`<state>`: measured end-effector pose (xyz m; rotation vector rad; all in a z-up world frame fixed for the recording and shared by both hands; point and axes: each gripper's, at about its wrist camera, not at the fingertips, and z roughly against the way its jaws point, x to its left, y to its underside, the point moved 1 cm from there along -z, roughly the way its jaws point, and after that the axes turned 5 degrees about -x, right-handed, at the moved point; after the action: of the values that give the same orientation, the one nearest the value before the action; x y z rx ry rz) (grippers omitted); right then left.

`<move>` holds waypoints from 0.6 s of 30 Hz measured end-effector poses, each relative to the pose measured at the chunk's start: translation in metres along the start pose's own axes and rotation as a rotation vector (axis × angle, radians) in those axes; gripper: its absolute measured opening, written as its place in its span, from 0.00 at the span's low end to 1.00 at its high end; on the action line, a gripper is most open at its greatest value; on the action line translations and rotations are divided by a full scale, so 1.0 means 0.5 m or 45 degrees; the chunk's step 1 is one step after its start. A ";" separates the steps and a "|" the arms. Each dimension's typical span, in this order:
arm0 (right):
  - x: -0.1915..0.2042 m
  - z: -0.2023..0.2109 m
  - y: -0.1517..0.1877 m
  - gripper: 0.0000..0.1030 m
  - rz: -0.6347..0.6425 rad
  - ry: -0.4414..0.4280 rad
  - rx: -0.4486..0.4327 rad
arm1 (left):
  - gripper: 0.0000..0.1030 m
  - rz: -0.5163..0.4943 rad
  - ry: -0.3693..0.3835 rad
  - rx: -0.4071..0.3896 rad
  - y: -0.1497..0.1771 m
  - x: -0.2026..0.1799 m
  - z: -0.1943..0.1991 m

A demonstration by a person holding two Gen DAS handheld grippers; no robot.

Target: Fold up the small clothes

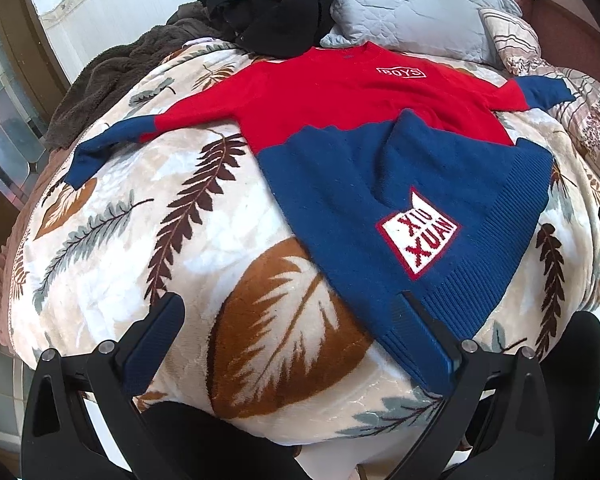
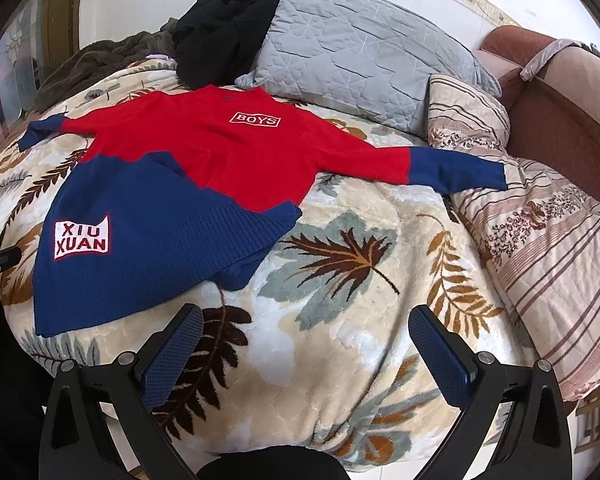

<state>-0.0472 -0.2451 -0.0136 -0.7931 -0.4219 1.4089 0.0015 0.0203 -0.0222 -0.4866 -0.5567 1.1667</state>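
Lying spread on a leaf-print blanket (image 2: 340, 340), a red-and-blue sweater (image 2: 204, 168), hem partly turned up.
Left gripper (image 1: 300, 340) and right gripper (image 2: 306, 344) both gape wide, holding nothing.

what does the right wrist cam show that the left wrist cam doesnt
Only the right wrist view shows the brown sofa beside the bed and the sweater's right sleeve laid out full length.

Only the left wrist view shows the glass door panel at the far left, and one finger of the left gripper lying over the sweater's hem.

Both show the red and blue sweater spread on the leaf-print blanket, the grey pillow, the black clothes, and open jaws; the right gripper is over bare blanket.
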 end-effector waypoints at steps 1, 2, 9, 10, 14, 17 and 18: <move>0.000 0.000 0.000 0.99 0.002 0.000 -0.001 | 1.00 0.001 0.003 0.002 0.000 0.000 0.000; 0.000 0.000 0.000 0.99 0.003 -0.001 -0.001 | 1.00 0.003 0.005 0.003 0.000 -0.001 -0.001; -0.002 -0.003 0.000 0.99 -0.004 -0.005 0.006 | 1.00 0.005 0.011 0.005 0.000 -0.001 -0.001; -0.002 -0.003 0.000 0.99 -0.005 -0.006 0.006 | 1.00 0.006 0.009 0.006 0.000 -0.001 -0.001; -0.003 -0.004 0.001 0.99 -0.008 -0.009 0.007 | 1.00 0.005 0.011 0.010 0.002 -0.001 -0.003; -0.004 -0.005 0.001 0.99 -0.008 -0.008 0.008 | 1.00 0.006 0.013 0.014 0.002 -0.002 -0.004; -0.003 -0.005 0.001 0.99 -0.008 -0.010 0.007 | 1.00 0.006 0.014 0.015 0.002 -0.002 -0.004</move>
<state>-0.0461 -0.2472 -0.0151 -0.7814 -0.4259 1.4068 0.0019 0.0196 -0.0246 -0.4843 -0.5391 1.1709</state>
